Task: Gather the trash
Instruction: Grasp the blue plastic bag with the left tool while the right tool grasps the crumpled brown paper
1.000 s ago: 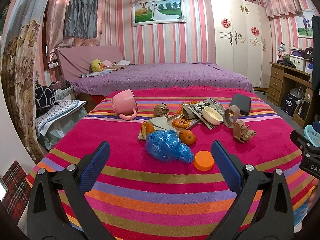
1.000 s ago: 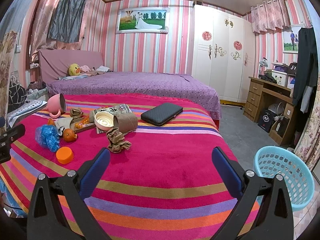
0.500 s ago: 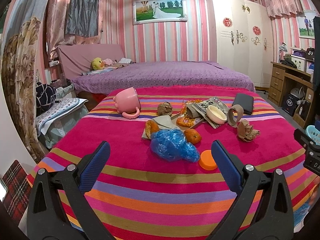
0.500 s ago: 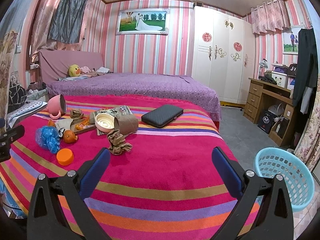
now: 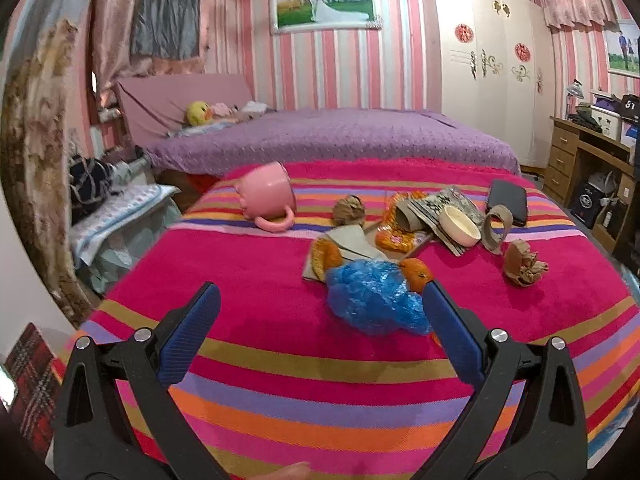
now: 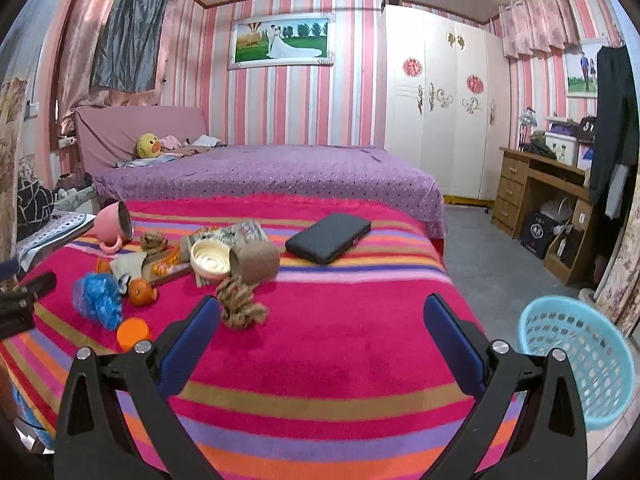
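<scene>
Currently: left tongs point(image 5: 320, 316) spread wide, empty, low over striped bed point(image 5: 280, 360); crumpled blue plastic bag point(image 5: 374, 300) just ahead, against right finger point(image 5: 452, 336). Right tongs point(image 6: 322, 318) spread, empty; brown paper wad point(image 6: 240, 304) beside left finger; blue basket point(image 6: 576, 364) far right, on floor.

Both views forward over striped blanket point(image 5: 280, 360)
</scene>
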{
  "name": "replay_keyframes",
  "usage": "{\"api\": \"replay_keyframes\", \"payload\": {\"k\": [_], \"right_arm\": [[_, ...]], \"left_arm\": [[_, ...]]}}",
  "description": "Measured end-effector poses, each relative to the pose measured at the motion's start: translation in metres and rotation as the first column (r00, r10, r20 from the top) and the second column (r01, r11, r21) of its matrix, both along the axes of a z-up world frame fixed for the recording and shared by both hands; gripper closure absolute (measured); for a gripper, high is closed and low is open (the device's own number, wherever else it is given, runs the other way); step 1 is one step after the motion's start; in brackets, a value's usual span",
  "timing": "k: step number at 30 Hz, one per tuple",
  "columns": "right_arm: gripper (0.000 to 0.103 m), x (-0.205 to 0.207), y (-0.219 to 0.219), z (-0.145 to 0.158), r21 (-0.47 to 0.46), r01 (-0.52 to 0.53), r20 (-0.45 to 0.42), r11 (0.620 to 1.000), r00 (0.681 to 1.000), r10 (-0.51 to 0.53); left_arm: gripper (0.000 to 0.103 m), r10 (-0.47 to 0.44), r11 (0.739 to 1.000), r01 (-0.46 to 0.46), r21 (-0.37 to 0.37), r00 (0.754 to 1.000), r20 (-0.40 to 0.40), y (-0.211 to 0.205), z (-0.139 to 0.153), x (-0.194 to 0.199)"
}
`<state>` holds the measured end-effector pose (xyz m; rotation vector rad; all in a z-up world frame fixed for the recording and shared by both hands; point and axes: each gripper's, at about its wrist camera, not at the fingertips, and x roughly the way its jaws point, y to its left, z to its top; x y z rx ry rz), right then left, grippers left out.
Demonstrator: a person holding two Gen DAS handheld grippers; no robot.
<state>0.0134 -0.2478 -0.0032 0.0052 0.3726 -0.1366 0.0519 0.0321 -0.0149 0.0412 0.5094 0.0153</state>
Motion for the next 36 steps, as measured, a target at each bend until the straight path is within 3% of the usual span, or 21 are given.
{"api": "replay_keyframes", "payload": {"k": [8, 13, 19, 21, 22, 24, 30, 32, 34, 36], "right_arm": [[0.004, 0.036, 0.004, 0.014, -0.022, -0.026, -0.010, 0.999, 1.000, 0.025], [0.004, 0.052, 0.003, -0.003, -0.004, -0.041, -0.065, 0.999, 0.997, 0.040], [0.004, 0.061, 0.007, -0.026, 0.014, -0.076, -0.126, 0.997, 0.989, 0.077], [0.004, 0.062, 0.015, -0.030, -0.012, -0.085, -0.137, 0.996, 0.987, 0.082], [0.004, 0.062, 0.019, -0.031, -0.027, -0.093, -0.143, 0.995, 0.986, 0.088], [0.004, 0.065, 0.025, -0.032, -0.042, -0.112, -0.155, 0.993, 0.982, 0.104], [0.005, 0.084, 0.036, -0.038, -0.017, -0.168, -0.233, 0.986, 0.959, 0.160], [0.014, 0.096, 0.042, -0.044, -0.004, -0.188, -0.277, 0.982, 0.944, 0.179], [0.034, 0.104, 0.048, -0.049, -0.002, -0.204, -0.307, 0.979, 0.932, 0.193], [0.040, 0.112, 0.053, -0.053, 0.002, -0.212, -0.336, 0.977, 0.920, 0.201]], "left_arm": [[0.005, -0.053, 0.998, 0.054, 0.020, 0.997, -0.058, -0.018, -0.015, 0.028], [0.006, -0.085, 0.995, 0.089, 0.034, 0.991, -0.103, -0.030, -0.025, 0.039], [0.043, -0.147, 0.989, 0.146, -0.020, 0.977, -0.158, -0.034, -0.032, 0.047], [0.069, -0.169, 0.986, 0.167, -0.024, 0.968, -0.184, -0.036, -0.035, 0.049], [0.074, -0.172, 0.985, 0.171, -0.020, 0.965, -0.196, -0.037, -0.036, 0.050], [0.079, -0.165, 0.986, 0.165, -0.012, 0.967, -0.194, -0.037, -0.035, 0.048], [0.080, -0.096, 0.995, 0.097, 0.006, 0.988, -0.122, -0.019, -0.018, 0.039], [0.080, -0.059, 0.998, 0.060, 0.004, 0.991, -0.117, -0.012, -0.016, 0.043], [0.080, -0.031, 1.000, 0.031, -0.006, 0.992, -0.122, -0.004, -0.015, 0.047], [0.080, -0.008, 1.000, 0.007, -0.012, 0.993, -0.119, 0.000, -0.014, 0.049]]}}
